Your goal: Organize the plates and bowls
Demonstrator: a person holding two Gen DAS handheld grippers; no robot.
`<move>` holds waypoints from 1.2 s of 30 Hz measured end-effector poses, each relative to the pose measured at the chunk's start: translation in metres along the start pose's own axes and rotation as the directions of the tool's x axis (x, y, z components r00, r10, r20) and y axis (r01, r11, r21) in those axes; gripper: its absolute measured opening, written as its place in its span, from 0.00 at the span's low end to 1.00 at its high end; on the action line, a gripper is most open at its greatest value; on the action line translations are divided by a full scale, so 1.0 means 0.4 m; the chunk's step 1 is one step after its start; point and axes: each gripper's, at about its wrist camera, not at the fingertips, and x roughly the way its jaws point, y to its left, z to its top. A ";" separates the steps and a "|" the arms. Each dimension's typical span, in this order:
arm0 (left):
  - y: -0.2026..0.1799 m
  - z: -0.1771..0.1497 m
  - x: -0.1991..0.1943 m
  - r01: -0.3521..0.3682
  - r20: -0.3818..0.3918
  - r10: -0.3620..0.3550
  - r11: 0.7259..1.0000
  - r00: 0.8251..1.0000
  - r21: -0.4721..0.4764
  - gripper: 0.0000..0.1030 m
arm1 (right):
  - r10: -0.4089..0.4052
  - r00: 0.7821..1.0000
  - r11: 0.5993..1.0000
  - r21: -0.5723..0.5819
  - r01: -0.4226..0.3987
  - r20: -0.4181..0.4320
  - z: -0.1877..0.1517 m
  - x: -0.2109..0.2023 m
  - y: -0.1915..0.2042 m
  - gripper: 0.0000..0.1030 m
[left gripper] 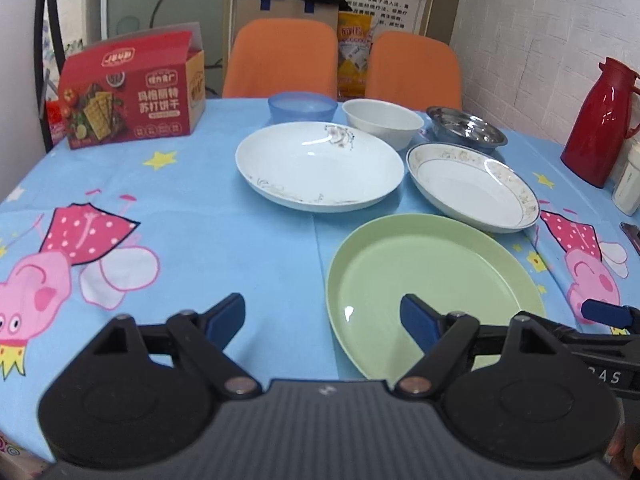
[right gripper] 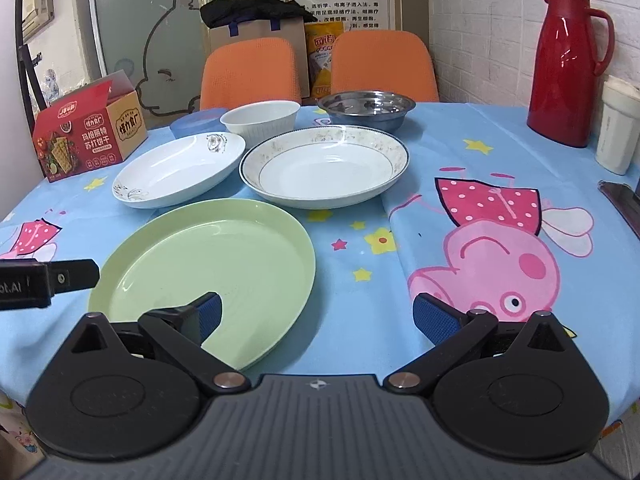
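Observation:
A green plate (left gripper: 432,284) (right gripper: 208,260) lies nearest on the blue cartoon tablecloth. Behind it are a white floral plate (left gripper: 320,166) (right gripper: 178,170) and a gold-rimmed white plate (left gripper: 472,186) (right gripper: 324,166). At the back stand a blue bowl (left gripper: 302,106) (right gripper: 196,122), a white bowl (left gripper: 382,122) (right gripper: 260,120) and a steel bowl (left gripper: 466,130) (right gripper: 366,108). My left gripper (left gripper: 322,318) is open and empty, just left of the green plate's near rim. My right gripper (right gripper: 316,316) is open and empty, its left finger over the green plate's near right edge.
A red cracker box (left gripper: 132,92) (right gripper: 88,132) stands at the back left. A red thermos (left gripper: 600,120) (right gripper: 568,64) and a white cup (right gripper: 618,124) stand at the right, with a dark phone (right gripper: 622,200) by the edge. Two orange chairs (left gripper: 280,60) are behind the table.

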 end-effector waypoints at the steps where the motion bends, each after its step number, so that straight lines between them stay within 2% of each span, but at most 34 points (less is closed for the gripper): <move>1: 0.002 0.004 0.014 0.004 -0.011 -0.004 1.000 1.000 0.006 0.80 | 0.012 1.000 1.000 0.001 -0.012 -0.010 0.002 0.014 -0.002 1.00; 6: -0.005 0.009 0.059 0.027 -0.032 -0.026 0.999 0.999 0.037 0.79 | 0.057 0.997 0.998 -0.034 -0.059 -0.054 0.006 0.069 0.015 1.00; 10: -0.011 0.006 0.086 0.022 -0.056 -0.018 0.997 0.998 0.072 0.71 | 0.049 0.997 0.993 -0.105 -0.054 -0.055 0.006 0.086 0.048 1.00; 16: -0.006 0.000 0.094 0.050 -0.062 -0.045 0.996 0.997 0.076 0.66 | 0.097 0.995 0.986 -0.132 -0.097 -0.007 -0.011 0.081 0.030 1.00; 19: -0.014 -0.001 0.093 0.064 -0.062 -0.058 0.994 0.996 0.090 0.64 | 0.078 0.996 0.988 -0.128 -0.081 -0.031 0.002 0.083 0.039 1.00; 24: -0.033 -0.002 0.093 0.079 -0.065 -0.072 0.990 0.995 0.113 0.63 | 0.123 0.992 0.986 -0.113 -0.125 -0.025 0.009 0.086 0.044 1.00; 27: -0.045 -0.006 0.087 0.084 -0.054 -0.078 0.989 0.995 0.125 0.49 | 0.101 0.995 0.987 -0.125 -0.100 0.005 0.006 0.091 0.042 1.00; 29: -0.051 -0.010 0.085 0.064 -0.043 -0.059 0.991 0.997 0.115 0.49 | 0.105 0.994 0.988 -0.120 -0.101 0.026 0.008 0.085 0.043 0.85; 31: -0.053 -0.010 0.082 0.057 -0.040 -0.053 0.993 0.998 0.104 0.44 | 0.095 0.995 0.987 -0.130 -0.090 0.034 0.008 0.084 0.045 0.84; 33: -0.050 -0.008 0.072 0.064 -0.047 -0.059 0.994 0.997 0.092 0.34 | 0.089 0.995 0.991 -0.106 -0.085 0.039 0.008 0.083 0.041 0.80; 36: -0.032 -0.006 0.030 0.033 -0.007 -0.032 0.995 0.999 0.092 0.34 | 0.088 0.995 0.991 -0.105 -0.083 0.049 0.009 0.065 0.054 0.80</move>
